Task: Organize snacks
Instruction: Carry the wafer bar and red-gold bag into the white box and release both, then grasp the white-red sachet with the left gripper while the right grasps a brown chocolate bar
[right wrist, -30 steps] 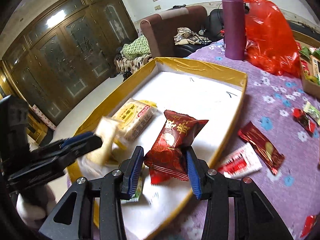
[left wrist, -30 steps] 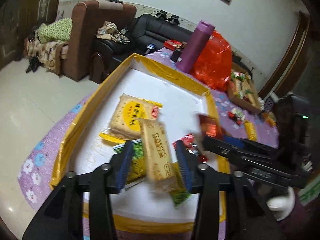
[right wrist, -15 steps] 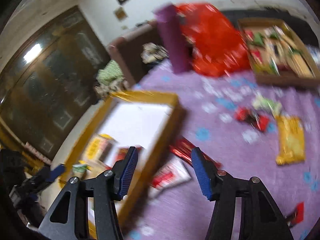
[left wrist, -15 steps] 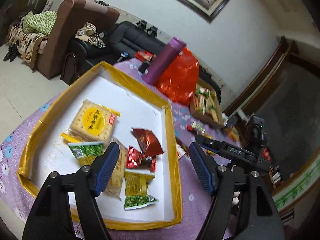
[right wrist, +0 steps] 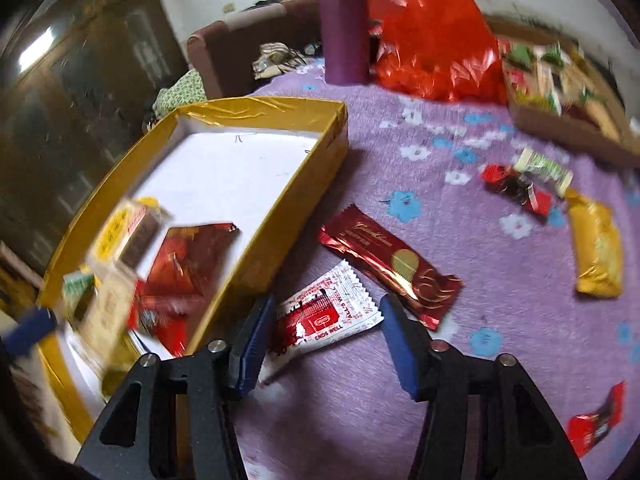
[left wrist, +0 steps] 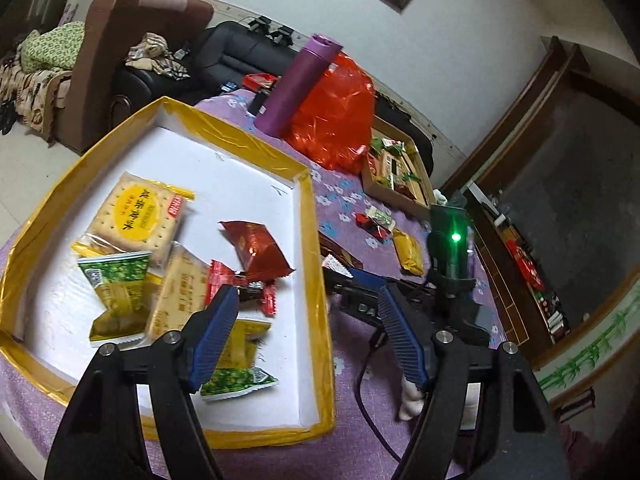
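A gold-rimmed white box (left wrist: 312,240) (right wrist: 280,216) on the purple cloth holds several snack packs, among them a yellow cracker pack (left wrist: 136,216) and a dark red pouch (left wrist: 256,248). My left gripper (left wrist: 306,332) is open and empty above the box's right edge. My right gripper (right wrist: 324,340) is open and empty, its jaws on either side of a white and red sachet (right wrist: 324,316) on the cloth. A long red chocolate bar (right wrist: 388,264) lies just beyond it.
A purple bottle (right wrist: 344,20) and a red plastic bag (right wrist: 432,40) stand at the back. A cardboard tray of snacks (right wrist: 560,120) is at the back right. A yellow pack (right wrist: 596,248) and small candies (right wrist: 520,188) lie on the cloth.
Both grippers let go of their packs into the box and opened. The left one drew back. The right one swung out over the cloth and came down around the sachet.
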A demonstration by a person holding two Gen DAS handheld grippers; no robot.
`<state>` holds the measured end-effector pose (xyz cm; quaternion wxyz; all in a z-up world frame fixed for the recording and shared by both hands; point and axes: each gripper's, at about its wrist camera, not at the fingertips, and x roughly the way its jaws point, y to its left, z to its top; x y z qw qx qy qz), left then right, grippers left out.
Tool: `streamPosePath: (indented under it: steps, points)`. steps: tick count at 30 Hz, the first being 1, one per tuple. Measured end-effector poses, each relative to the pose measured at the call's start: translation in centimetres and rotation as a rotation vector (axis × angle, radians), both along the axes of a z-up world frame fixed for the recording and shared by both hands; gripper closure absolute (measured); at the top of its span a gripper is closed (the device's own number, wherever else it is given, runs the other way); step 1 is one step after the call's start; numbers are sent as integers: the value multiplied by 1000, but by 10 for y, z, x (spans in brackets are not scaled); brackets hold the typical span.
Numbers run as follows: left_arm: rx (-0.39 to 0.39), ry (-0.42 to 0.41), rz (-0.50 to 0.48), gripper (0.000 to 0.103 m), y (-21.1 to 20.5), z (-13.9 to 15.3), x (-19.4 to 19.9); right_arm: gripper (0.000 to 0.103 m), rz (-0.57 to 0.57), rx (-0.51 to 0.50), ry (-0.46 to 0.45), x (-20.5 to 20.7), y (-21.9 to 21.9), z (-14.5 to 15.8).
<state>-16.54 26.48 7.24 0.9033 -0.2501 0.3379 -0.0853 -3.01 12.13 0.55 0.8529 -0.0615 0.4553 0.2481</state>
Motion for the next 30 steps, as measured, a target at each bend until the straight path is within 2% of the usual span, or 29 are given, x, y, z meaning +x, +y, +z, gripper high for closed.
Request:
streamPosePath:
  steps: [3,5,8,9,12,15,17,20,21,22,26,30]
  points:
    - [0,-9,-14,31,-2,0,-1,64,-47,-55,-10,3,-25,4]
    - [-4,-15,-22,31,-2,0,-1,63,-71,-72,22,7,-41,3]
    - [-3,-22,-31,31,-3,0,-1,62,-67,42,46,13,-61,13]
    - [-4,-20,-33,31,-3,-1,0,58,-54,70,36,16,-62,19]
    - [1,-8,-41,31,-6,-2,2,37,56,85,-17,29,-42,29]
    - [14,-4,-45,31,-9,0,1,35,173,-21,-52,43,-10,18]
    - [27,-5,-52,31,-11,2,0,35,229,-83,-43,48,4,4]
    - [50,-13,-76,31,-17,6,1,45,252,-115,-44,42,6,-7]
    - [56,-15,-83,31,-20,7,2,58,236,-103,-46,41,2,-6]
    - [59,-14,-90,31,-23,8,3,77,219,-97,-37,42,-2,-5]
    - [85,4,-128,31,-41,8,11,77,146,-84,-14,45,-25,-5]
    - [161,39,-179,31,-68,6,17,77,61,-28,32,42,-65,-5]
